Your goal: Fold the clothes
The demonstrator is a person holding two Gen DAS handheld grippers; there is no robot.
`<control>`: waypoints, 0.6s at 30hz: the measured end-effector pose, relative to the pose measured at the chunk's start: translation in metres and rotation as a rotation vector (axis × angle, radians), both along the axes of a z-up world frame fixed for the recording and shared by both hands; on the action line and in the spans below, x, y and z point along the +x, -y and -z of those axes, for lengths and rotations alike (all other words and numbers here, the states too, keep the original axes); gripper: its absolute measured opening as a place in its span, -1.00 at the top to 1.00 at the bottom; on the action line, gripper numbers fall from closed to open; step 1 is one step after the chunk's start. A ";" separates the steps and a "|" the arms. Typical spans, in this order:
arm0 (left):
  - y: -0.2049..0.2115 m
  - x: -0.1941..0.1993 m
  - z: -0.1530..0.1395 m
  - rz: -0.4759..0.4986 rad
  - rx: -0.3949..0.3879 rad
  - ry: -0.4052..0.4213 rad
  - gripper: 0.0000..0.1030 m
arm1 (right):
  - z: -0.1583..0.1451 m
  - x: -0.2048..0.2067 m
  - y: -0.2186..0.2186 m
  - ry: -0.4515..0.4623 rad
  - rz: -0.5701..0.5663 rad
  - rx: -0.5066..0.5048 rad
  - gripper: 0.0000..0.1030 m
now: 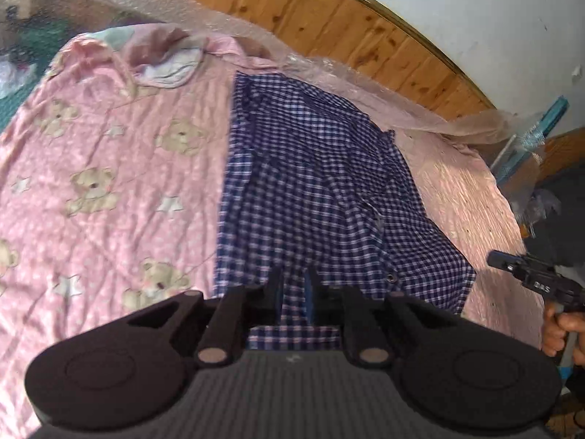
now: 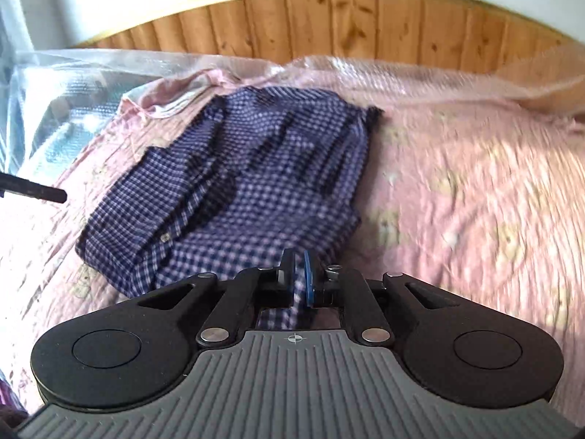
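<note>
- Left wrist view: the left tool (image 1: 294, 285) has its jaws nearly together, with a fold of the checked shirt (image 1: 314, 183) pinched between them at the shirt's near hem.
- Right wrist view: the right tool (image 2: 298, 278) is likewise almost closed, and a strip of the same shirt (image 2: 248, 168) passes between its blue pads (image 2: 308, 281). Judged as a grip in both cases, since cloth fills each gap.
- Location of the shirt: it lies on the bed (image 1: 109, 168), on the pink bear-print quilt, with its far end toward the headboard edge and its near end at the two tools. Part of it is already doubled over on itself; the layers are blurred, so the exact fold lines cannot be told.
- Long axis: the shirt runs from the near edge of the bed toward the wooden headboard (image 2: 329, 29), directly away from both tools along the line they point.
- Relative position of the tools: both hold the near hem, apart from each other. In the left wrist view the right tool (image 1: 526, 274) shows at the right border, held by a hand (image 1: 559, 329). In the right wrist view one black finger of the left tool (image 2: 36, 190) shows at the left border.
- Governing relation for the coming move: the free body of the shirt lies ahead of both tools, toward the headboard. Judged requirement: carry the hem forward along the long axis, both tools level with each other, so that the fold falls square.
- Risk, judged: uneven travel of either tool skews the hem.
- Clear plastic sheeting (image 2: 457, 77) lies along the headboard edge, beyond the shirt's far end.
</note>
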State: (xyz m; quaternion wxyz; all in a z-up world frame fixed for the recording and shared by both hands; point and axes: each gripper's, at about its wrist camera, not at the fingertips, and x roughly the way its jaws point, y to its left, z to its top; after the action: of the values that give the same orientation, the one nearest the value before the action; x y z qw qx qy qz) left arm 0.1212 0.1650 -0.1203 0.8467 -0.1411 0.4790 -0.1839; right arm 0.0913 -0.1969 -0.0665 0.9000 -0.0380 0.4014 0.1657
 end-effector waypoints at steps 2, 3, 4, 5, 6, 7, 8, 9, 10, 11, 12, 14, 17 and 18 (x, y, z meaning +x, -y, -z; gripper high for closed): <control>0.018 0.014 0.024 0.029 0.047 -0.033 0.72 | 0.023 0.019 -0.021 -0.029 -0.029 -0.035 0.78; 0.025 0.020 0.038 0.034 0.078 -0.055 0.72 | 0.039 0.029 -0.031 -0.053 -0.035 -0.054 0.77; 0.027 0.024 0.053 0.027 0.122 -0.082 0.76 | 0.055 0.034 -0.036 -0.068 -0.045 -0.075 0.78; 0.027 0.026 0.064 0.026 0.155 -0.094 0.82 | 0.070 0.037 -0.039 -0.075 -0.059 -0.095 0.79; 0.025 0.027 0.069 0.025 0.158 -0.097 0.82 | 0.084 0.040 -0.041 -0.082 -0.073 -0.116 0.82; 0.022 0.027 0.068 0.013 0.143 -0.111 0.82 | 0.090 0.042 -0.041 -0.087 -0.078 -0.120 0.83; 0.020 0.028 0.067 -0.003 0.133 -0.128 0.82 | 0.089 0.044 -0.039 -0.101 -0.076 -0.109 0.84; 0.020 0.027 0.064 -0.011 0.134 -0.137 0.83 | 0.088 0.048 -0.035 -0.126 -0.075 -0.093 0.84; 0.022 0.026 0.059 0.000 0.142 -0.129 0.82 | 0.087 0.052 -0.032 -0.153 -0.077 -0.077 0.84; 0.024 0.024 0.053 0.011 0.150 -0.120 0.82 | 0.083 0.059 -0.031 -0.195 -0.080 -0.064 0.84; 0.025 0.023 0.047 0.018 0.149 -0.109 0.80 | 0.073 0.063 -0.028 -0.191 -0.070 -0.049 0.84; 0.028 0.023 0.038 0.022 0.126 -0.088 0.76 | 0.048 0.065 -0.022 -0.120 -0.034 -0.016 0.75; 0.036 0.022 0.031 0.030 0.098 -0.064 0.70 | 0.037 0.080 -0.015 -0.054 0.024 -0.024 0.59; 0.039 0.023 0.033 0.032 0.108 -0.070 0.67 | 0.046 0.090 -0.014 -0.064 0.034 -0.051 0.55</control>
State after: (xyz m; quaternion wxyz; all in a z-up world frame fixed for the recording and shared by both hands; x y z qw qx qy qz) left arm 0.1441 0.1262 -0.1530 0.8328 -0.0938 0.5197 -0.1661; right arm 0.1811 -0.1828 -0.1130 0.8881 -0.0489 0.4347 0.1412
